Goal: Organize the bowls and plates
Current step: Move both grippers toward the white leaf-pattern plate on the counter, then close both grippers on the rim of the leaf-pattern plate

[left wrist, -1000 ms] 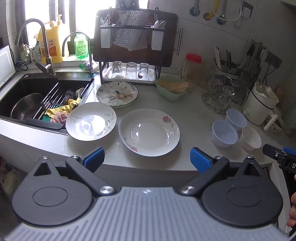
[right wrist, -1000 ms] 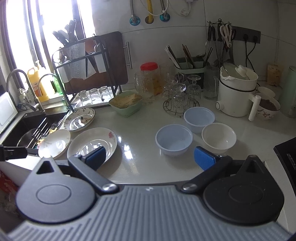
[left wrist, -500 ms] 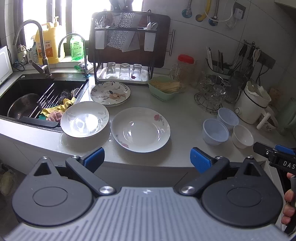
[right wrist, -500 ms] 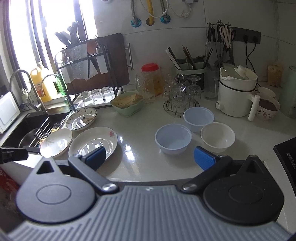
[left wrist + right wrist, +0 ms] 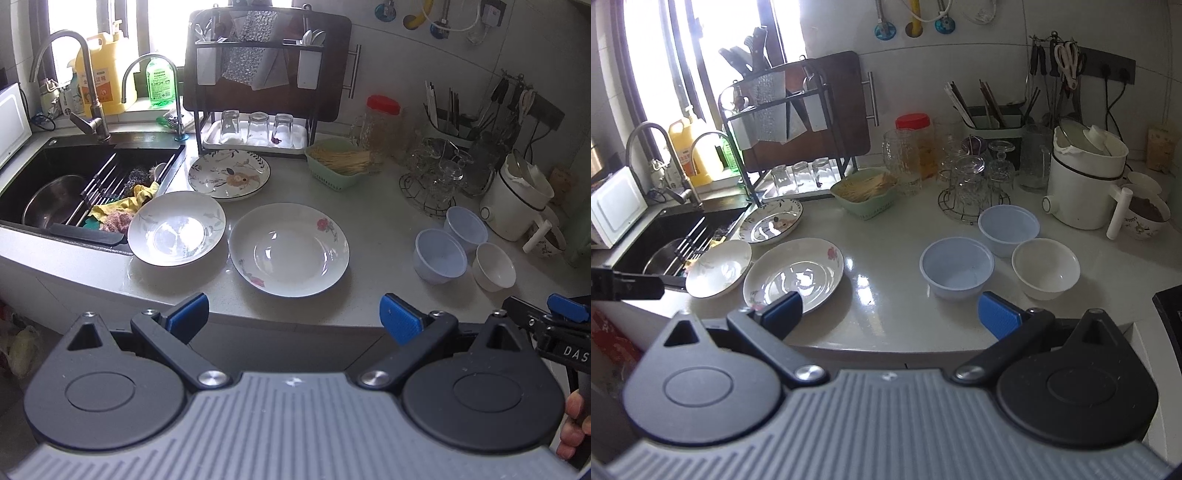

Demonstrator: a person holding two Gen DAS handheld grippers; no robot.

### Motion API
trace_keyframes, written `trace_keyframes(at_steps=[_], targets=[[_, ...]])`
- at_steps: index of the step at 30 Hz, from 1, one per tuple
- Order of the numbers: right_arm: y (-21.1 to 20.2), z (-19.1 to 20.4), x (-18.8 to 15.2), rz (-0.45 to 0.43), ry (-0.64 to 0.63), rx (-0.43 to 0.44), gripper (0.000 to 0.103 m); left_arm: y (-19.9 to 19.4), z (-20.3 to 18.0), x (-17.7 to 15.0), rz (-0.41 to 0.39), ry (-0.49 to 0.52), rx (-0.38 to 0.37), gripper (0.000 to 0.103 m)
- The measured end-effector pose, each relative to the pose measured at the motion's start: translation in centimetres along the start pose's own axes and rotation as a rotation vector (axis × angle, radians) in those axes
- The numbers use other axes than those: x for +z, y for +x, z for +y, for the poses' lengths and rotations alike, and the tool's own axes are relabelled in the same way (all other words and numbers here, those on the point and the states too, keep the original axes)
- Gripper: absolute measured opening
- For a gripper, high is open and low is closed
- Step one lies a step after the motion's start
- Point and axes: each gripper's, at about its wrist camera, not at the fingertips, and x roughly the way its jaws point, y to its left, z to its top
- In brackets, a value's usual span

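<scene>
Both the left gripper [image 5: 293, 314] and the right gripper [image 5: 890, 310] are wide apart and empty, and the smooth round white rose-painted ceramic plate [image 5: 289, 249] near the counter edge [image 5: 258, 319] may slip off if pinched badly.

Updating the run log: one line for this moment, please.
left gripper: open, empty | right gripper: open, empty | three plates, three bowls unstacked on countertop

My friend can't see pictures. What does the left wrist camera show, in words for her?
An open hand-held gripper hovers at the edge of a kitchen counter holding three plates and, to the right, three small bowls. A sink with a faucet is on the left, and a rack with upturned glasses stands behind.
</scene>
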Motion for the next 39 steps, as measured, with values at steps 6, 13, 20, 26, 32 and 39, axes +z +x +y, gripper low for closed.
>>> trace_keyframes(at_steps=[6, 13, 20, 26, 32, 39], targets=[[1.2, 1.4, 0.5, 0.006, 0.004, -0.046, 0.103, 2.2, 2.4, 2.7, -0.017, 0.068, 0.007, 0.101], [4.2, 4.1, 2.3, -0.01, 0.03, -0.054, 0.102, 5.8, 6.6, 5.5, -0.003, 0.071, -0.035, 0.101], [8.1, 8.7, 4.2, -0.012, 0.016, -0.03, 0.094, 9.1, 11.9, 9.0, 0.023, 0.062, -0.051, 0.101], [11.5, 12.5, 4.6, 0.049, -0.004, 0.029, 0.083, 12.7, 17.0, 10.8, 0.063, 0.036, -0.041, 0.1], [14.3, 16.5, 4.9, 0.094, -0.051, 0.086, 0.082, 15.5, 21.0, 11.6, 0.111, 0.024, -0.031, 0.1], [18.4, 21.3, 4.6, 0.195, -0.075, 0.121, 0.083, 18.6, 25.2, 11.6, 0.162, 0.018, -0.076, 0.099]])
